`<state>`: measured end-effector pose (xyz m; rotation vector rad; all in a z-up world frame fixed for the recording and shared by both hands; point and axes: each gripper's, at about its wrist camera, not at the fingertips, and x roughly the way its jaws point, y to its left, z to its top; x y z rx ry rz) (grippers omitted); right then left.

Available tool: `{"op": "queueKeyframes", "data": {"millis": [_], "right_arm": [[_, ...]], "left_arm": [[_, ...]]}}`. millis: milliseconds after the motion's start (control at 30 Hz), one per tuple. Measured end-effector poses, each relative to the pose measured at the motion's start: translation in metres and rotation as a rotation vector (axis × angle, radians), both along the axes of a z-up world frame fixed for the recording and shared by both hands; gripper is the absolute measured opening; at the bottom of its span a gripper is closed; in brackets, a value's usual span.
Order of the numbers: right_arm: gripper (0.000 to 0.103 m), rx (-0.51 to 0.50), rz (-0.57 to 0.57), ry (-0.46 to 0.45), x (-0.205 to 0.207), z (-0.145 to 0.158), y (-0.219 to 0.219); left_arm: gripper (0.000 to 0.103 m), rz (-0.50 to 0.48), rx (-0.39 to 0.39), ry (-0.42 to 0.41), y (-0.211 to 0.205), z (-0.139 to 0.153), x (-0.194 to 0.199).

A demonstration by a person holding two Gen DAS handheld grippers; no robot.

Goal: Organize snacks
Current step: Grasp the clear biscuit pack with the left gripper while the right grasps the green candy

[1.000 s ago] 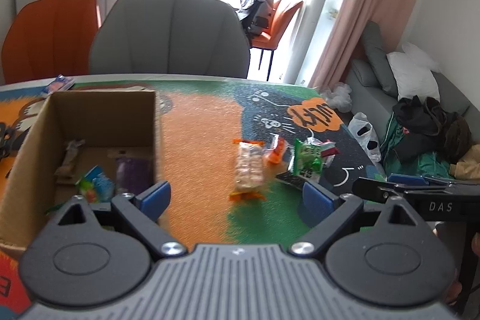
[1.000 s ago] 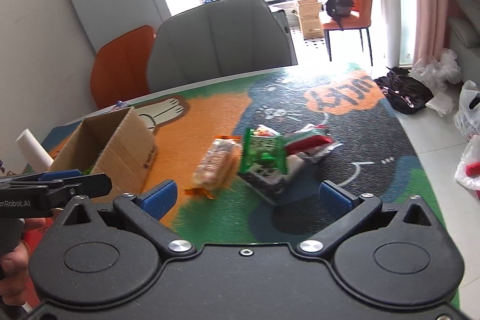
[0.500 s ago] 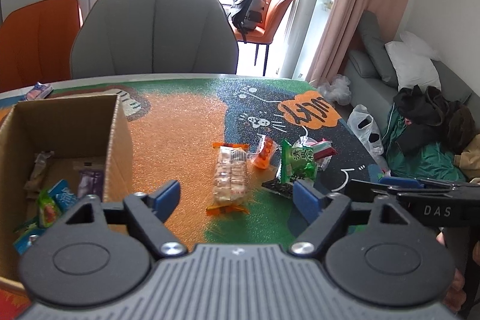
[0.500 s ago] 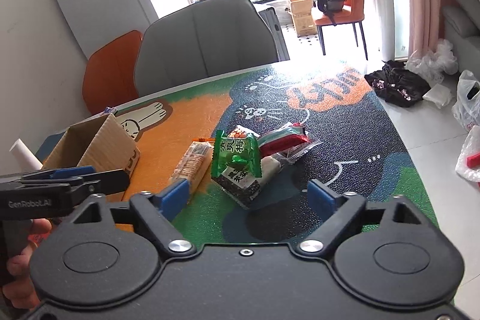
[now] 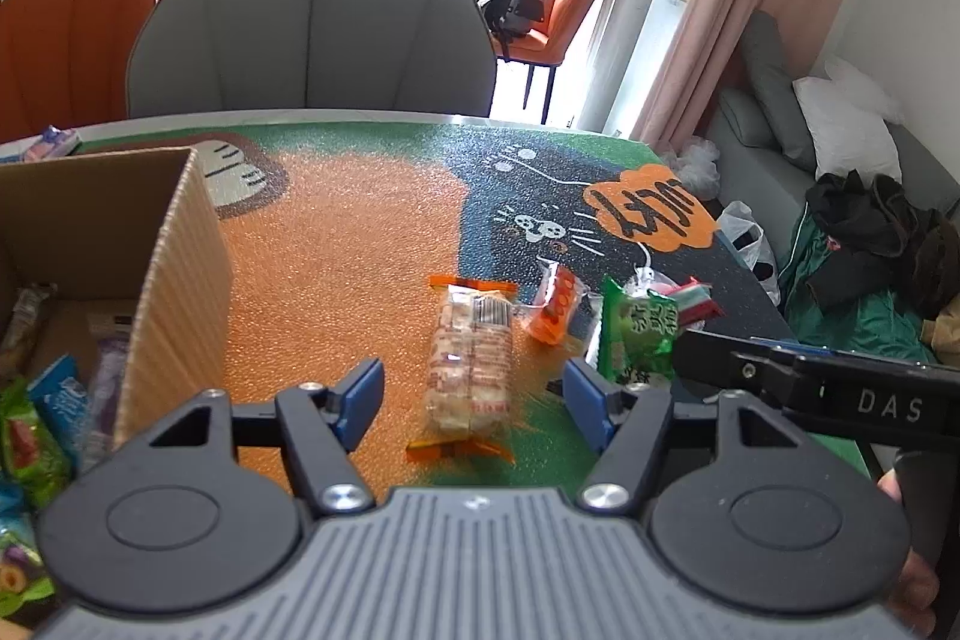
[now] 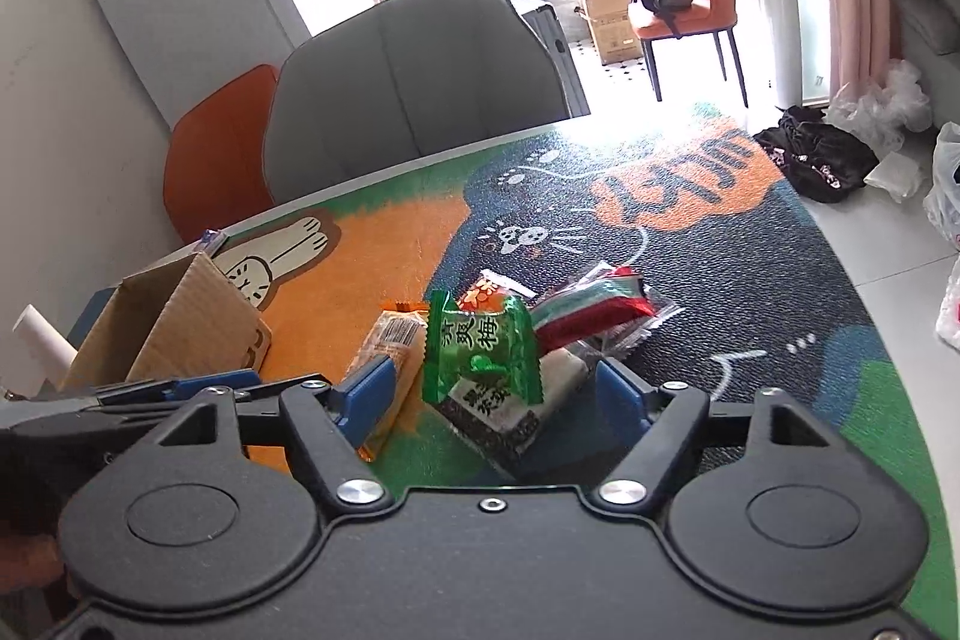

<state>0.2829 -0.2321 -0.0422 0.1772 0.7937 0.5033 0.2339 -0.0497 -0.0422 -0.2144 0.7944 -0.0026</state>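
Observation:
My left gripper is open, its blue pads either side of a clear cracker pack with orange ends lying on the mat. A small orange packet, a green plum-candy bag and a red-and-teal packet lie to its right. My right gripper is open around the green bag, which sits on a dark packet; the cracker pack is at its left. The cardboard box at left holds several snacks.
A colourful cat-print mat covers the table. A grey chair and an orange chair stand behind it. A small packet lies at the far left edge. A white roll stands left of the box. The sofa is at right.
Both grippers have moved forward and down toward the snack pile. The left one shifted right, away from the box, to frame the cracker pack; the right one closed in on the green bag.

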Motion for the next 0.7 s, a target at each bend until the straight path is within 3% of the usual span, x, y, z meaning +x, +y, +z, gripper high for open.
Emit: {"op": "queueKeyframes", "data": {"millis": [167,367,467,533,700], "right_arm": [[0.073,0.002,-0.007,0.01,0.011,-0.006,0.007],[0.064,-0.002,-0.013,0.032,0.024,-0.015,0.016],[0.056,-0.008,-0.015,0.039,0.026,-0.021,0.018],[0.043,-0.012,-0.011,0.034,0.026,-0.024,0.02],[0.037,-0.021,-0.009,0.01,0.02,-0.022,0.019]], "left_arm": [[0.061,0.002,-0.003,0.009,0.002,-0.009,0.01],[0.057,0.009,-0.016,0.028,0.003,-0.022,0.021],[0.057,0.006,-0.017,0.032,0.002,-0.026,0.024],[0.057,0.006,-0.011,0.033,0.001,-0.029,0.027],[0.057,-0.007,-0.001,0.052,-0.004,-0.037,0.033]]}}
